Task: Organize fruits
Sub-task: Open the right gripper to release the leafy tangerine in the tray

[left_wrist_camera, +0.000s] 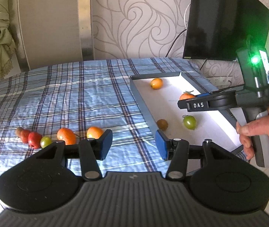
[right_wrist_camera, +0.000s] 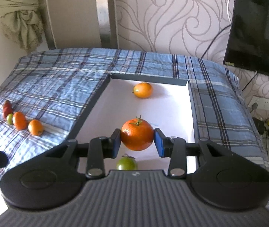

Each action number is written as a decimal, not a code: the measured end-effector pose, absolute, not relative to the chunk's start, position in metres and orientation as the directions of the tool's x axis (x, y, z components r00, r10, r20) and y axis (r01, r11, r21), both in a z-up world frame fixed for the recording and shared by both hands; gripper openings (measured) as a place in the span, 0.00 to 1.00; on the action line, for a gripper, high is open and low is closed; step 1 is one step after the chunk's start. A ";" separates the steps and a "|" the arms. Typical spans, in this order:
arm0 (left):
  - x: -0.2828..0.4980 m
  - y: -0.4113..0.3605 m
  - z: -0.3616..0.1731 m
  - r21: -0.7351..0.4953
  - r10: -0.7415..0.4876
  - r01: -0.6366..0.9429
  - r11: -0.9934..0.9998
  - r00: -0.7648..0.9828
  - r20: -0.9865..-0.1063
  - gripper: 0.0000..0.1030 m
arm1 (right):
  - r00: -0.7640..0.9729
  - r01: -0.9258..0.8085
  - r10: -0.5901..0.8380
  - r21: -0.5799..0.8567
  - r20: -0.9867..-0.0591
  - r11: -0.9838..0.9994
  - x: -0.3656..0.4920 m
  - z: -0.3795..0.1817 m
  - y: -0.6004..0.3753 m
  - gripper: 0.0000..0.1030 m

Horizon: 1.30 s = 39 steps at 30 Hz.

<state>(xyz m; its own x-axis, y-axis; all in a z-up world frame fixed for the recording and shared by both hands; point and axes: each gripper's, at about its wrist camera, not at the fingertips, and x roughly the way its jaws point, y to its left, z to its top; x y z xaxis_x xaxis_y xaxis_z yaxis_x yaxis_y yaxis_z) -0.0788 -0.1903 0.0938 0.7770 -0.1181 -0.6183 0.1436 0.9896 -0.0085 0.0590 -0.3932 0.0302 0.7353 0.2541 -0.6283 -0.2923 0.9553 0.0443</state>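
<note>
A blue plaid cloth [right_wrist_camera: 62,79] is covering the table and filling most of both views. On it, a shallow dark-rimmed tray [right_wrist_camera: 94,102] with a white floor is lying at about 1 o'clock from the left gripper [left_wrist_camera: 133,145] and straight ahead, at 12 o'clock, of the right gripper [right_wrist_camera: 137,141].

The right gripper is pinching a stemmed orange tomato [right_wrist_camera: 137,134] between its blue pads, holding it over the tray's near half; a hand [left_wrist_camera: 263,132] is gripping its handle in the left wrist view. The left gripper is standing with its jaws spread and nothing between them, over the cloth just beside the tray's left rim.

Inside the tray, a yellow-orange citrus fruit [right_wrist_camera: 143,92] is sitting toward the far end at 12 o'clock, a green tomato [right_wrist_camera: 126,163] is lying near the close end, and a small brown fruit [left_wrist_camera: 162,124] is resting against the left wall.

At 9 o'clock of the tray, a row is lying on the cloth: two oranges [left_wrist_camera: 66,136] [left_wrist_camera: 94,132], a small green fruit [left_wrist_camera: 46,141], and red fruits [left_wrist_camera: 34,140] at the far left.
</note>
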 end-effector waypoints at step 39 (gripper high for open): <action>-0.080 -0.190 0.087 0.006 -0.098 0.130 0.991 0.776 -0.623 0.58 | 0.689 -0.259 0.219 0.047 -0.691 0.965 0.094 0.019 -0.395 0.41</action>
